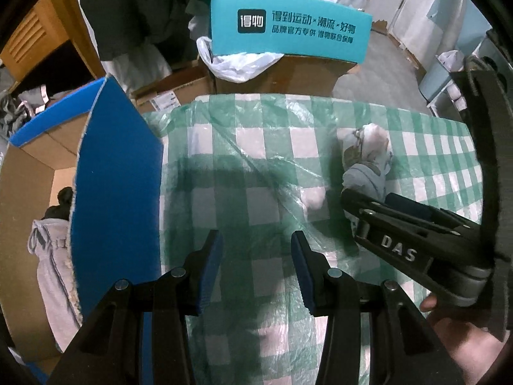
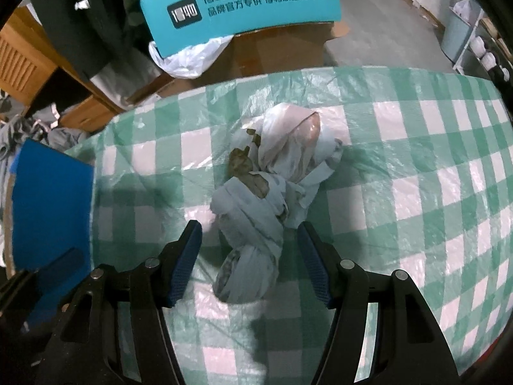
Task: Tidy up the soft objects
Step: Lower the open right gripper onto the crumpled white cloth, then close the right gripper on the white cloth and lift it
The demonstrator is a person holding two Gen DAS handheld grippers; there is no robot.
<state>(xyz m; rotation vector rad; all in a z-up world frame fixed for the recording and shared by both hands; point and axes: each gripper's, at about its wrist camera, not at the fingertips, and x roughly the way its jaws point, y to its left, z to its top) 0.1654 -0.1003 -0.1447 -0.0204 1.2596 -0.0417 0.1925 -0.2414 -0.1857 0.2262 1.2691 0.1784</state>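
A crumpled white and grey cloth bundle with brown print lies on the green checked tablecloth. My right gripper is open, its blue pads on either side of the bundle's near end, just above it. The bundle also shows in the left wrist view, with the right gripper reaching in over it. My left gripper is open and empty over the cloth. At the left an open cardboard box with blue flaps holds a grey garment and something dark.
A teal box flap with Chinese print and a white plastic bag stand beyond the table's far edge. Wooden furniture, hanging dark clothes and cartons are at the back left. White shelves stand at the right.
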